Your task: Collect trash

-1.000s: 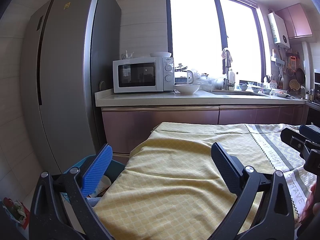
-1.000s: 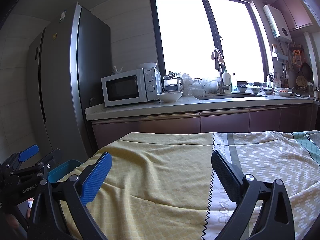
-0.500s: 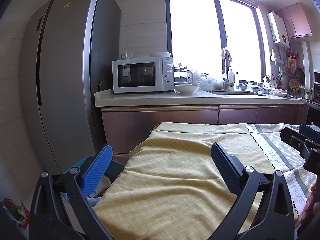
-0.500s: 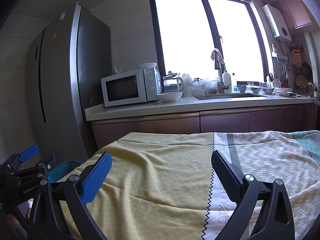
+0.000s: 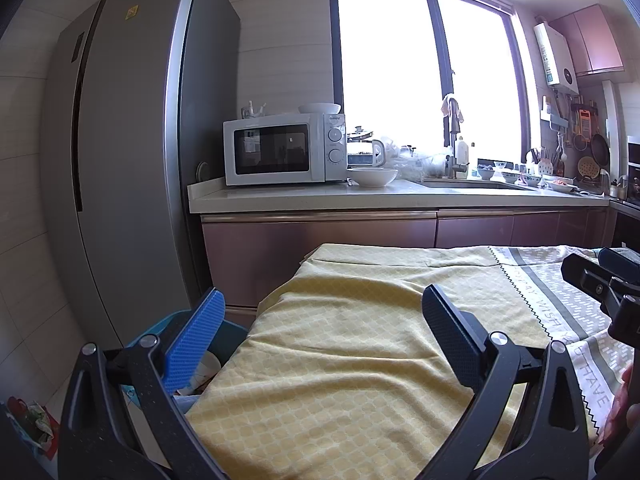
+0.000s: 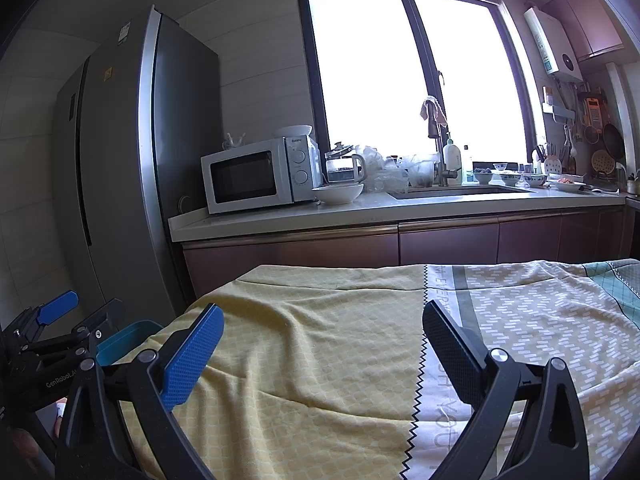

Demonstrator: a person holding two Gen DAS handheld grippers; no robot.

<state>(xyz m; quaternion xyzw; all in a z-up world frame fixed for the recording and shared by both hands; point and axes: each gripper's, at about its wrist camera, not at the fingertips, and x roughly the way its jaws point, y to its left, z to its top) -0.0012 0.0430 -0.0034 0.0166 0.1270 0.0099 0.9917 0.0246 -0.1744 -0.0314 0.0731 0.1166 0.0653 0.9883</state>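
My left gripper is open and empty, held above the left end of a table covered with a yellow patterned cloth. My right gripper is open and empty over the cloth further right. A teal bin stands on the floor below the table's left edge, with white scraps inside; its rim also shows in the right wrist view. A crumpled wrapper lies on the floor at far left. No trash shows on the cloth.
A tall grey fridge stands at the left. A counter behind the table carries a white microwave, a bowl, a kettle and a sink with dishes. Each gripper shows at the edge of the other's view.
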